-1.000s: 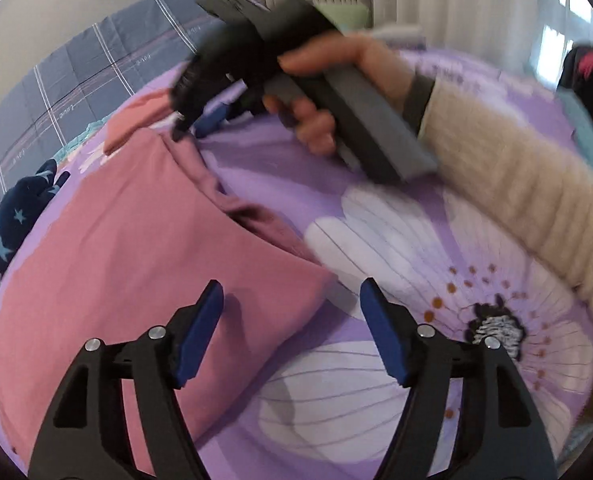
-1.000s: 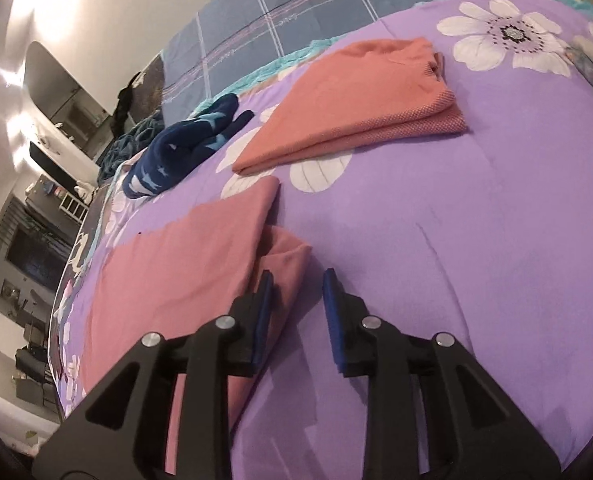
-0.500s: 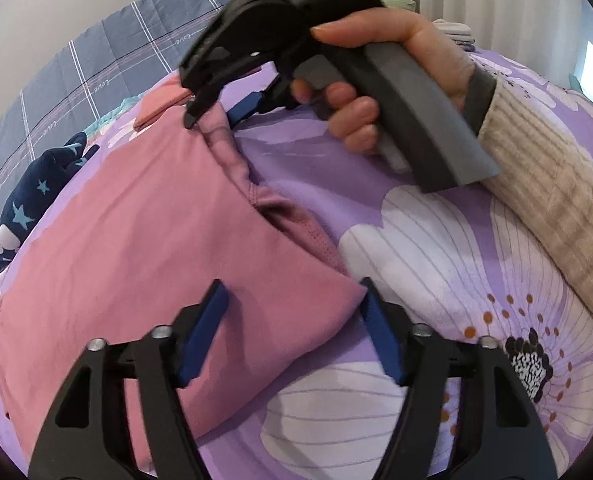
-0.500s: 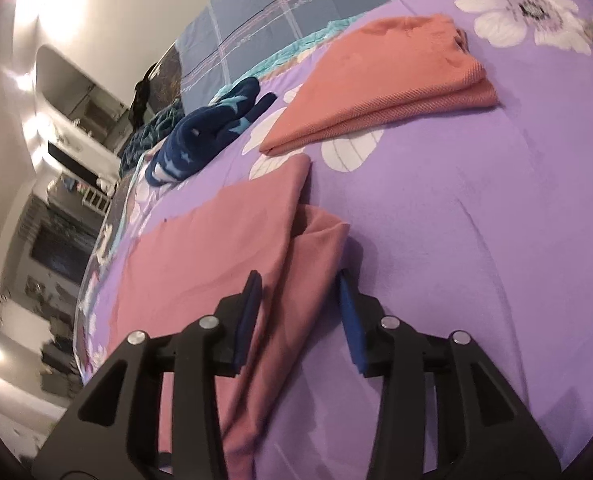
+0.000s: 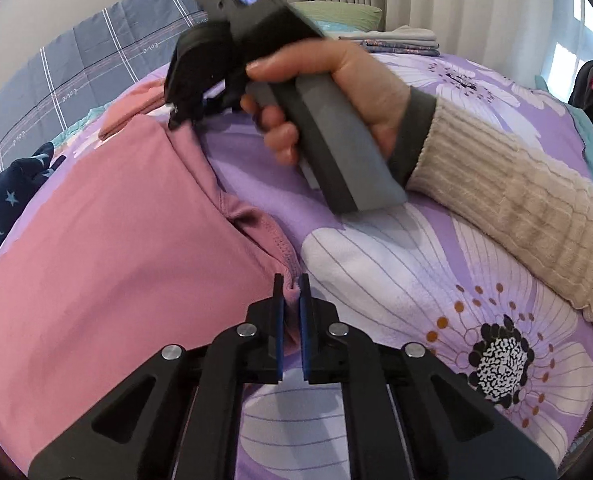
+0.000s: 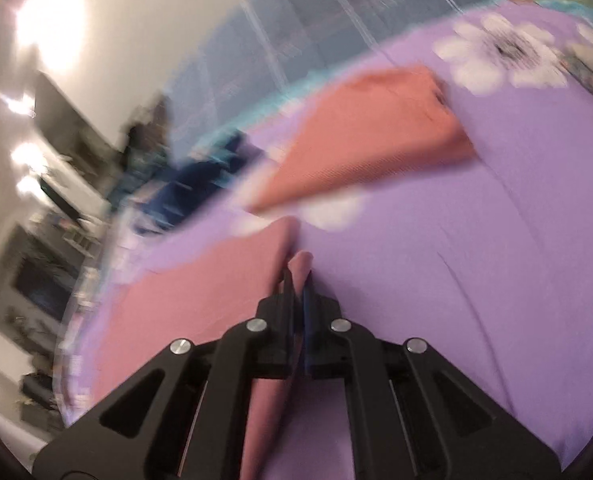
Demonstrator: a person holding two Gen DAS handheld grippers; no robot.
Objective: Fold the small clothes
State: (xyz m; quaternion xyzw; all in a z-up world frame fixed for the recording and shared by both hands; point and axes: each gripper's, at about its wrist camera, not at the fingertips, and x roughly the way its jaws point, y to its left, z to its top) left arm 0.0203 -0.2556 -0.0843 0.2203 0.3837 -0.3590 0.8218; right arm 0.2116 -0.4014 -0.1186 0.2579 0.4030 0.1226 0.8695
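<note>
A pink garment lies spread on the purple flowered bedspread. My left gripper is shut on its near right corner, fabric pinched between the blue pads. My right gripper is shut on the garment's far right corner; in the left wrist view it shows held in a hand at the far end of the garment. The right wrist view is blurred by motion. The pink garment there stretches left of the fingers.
A folded orange garment lies further up the bed. A navy star-print garment sits at the left. A grey checked quilt lies behind. Folded clothes are stacked by the curtain.
Both grippers closed on the pink garment's right edge: the left on the near corner, the right on the far corner. The right wrist view now blurs with motion.
</note>
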